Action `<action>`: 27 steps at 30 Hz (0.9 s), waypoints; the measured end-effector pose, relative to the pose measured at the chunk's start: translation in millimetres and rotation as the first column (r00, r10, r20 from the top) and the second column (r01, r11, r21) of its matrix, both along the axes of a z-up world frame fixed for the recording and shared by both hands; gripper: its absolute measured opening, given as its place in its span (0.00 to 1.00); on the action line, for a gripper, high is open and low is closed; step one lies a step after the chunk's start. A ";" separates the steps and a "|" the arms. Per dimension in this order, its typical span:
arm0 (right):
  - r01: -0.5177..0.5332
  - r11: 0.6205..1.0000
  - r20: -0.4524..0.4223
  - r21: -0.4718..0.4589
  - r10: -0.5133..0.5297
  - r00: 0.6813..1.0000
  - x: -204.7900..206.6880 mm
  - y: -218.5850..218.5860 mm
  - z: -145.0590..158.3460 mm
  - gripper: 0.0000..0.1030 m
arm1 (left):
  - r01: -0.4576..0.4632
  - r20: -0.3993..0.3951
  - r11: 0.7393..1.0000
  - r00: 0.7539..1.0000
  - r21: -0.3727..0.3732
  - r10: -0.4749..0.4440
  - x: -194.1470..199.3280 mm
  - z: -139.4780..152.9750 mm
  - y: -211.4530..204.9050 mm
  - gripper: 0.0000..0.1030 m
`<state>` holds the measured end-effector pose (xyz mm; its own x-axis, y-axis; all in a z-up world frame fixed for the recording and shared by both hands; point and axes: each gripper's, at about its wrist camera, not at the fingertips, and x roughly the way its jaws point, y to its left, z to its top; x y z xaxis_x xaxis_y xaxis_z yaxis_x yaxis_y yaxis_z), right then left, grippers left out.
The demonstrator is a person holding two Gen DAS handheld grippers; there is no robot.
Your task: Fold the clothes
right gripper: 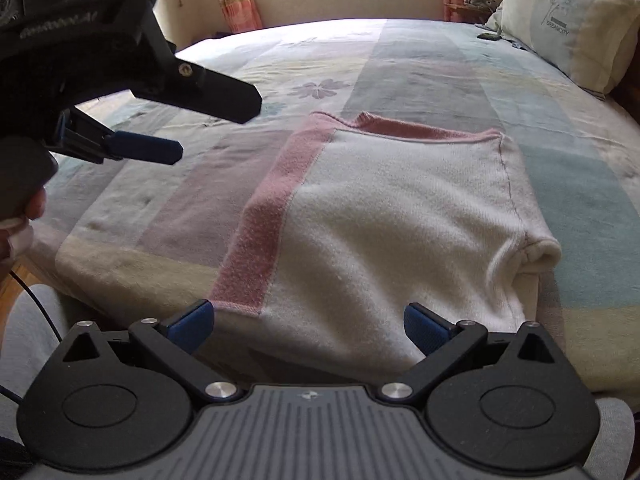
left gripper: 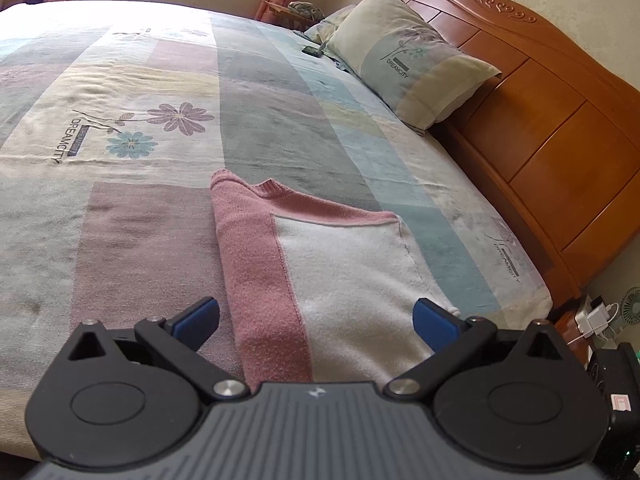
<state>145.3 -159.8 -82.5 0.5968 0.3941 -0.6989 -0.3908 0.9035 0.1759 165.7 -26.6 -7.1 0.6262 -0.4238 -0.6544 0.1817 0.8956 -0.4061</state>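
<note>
A pink and white knitted sweater [left gripper: 344,272] [right gripper: 392,232] lies partly folded on the bed, a pink band along its left side and its collar at the far end. My left gripper [left gripper: 316,322] hovers open over the sweater's near end with nothing between its blue pads. In the right wrist view my right gripper [right gripper: 306,326] is also open, just above the sweater's near hem. The left gripper [right gripper: 156,148] shows there too, off to the left of the sweater and raised over the bedsheet, with a person's hand [right gripper: 20,224] holding it.
The bed [left gripper: 120,208] has a patchwork floral sheet. A pillow [left gripper: 412,56] [right gripper: 568,24] leans on the wooden headboard [left gripper: 552,120] at the right. A small dark object [left gripper: 312,51] lies by the pillow. A nightstand with a charger [left gripper: 596,316] stands right of the bed. A cable [right gripper: 40,308] hangs at left.
</note>
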 end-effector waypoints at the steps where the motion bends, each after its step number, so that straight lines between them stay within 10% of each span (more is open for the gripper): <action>1: -0.018 1.000 0.022 -0.001 0.018 1.000 1.4 4.4 3.0 1.00 | 0.000 0.003 1.000 1.000 0.001 0.000 -1.6 1.3 0.4 0.99; 8: -0.054 0.998 -0.100 -0.030 0.051 0.994 16.7 24.8 -15.7 1.00 | -0.028 0.018 1.000 0.999 0.010 0.028 -14.7 7.5 10.8 0.99; 27: 0.218 0.968 0.035 0.122 -0.223 0.974 -45.7 -60.3 27.0 1.00 | 0.065 0.105 0.998 0.992 0.014 -0.066 -58.3 41.4 -21.3 0.99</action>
<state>99.6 -220.2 -55.6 0.7096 0.3260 -0.6247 -0.1945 0.9427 0.2710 107.3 -47.9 34.3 0.6631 -0.4598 -0.5907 0.2814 0.8843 -0.3726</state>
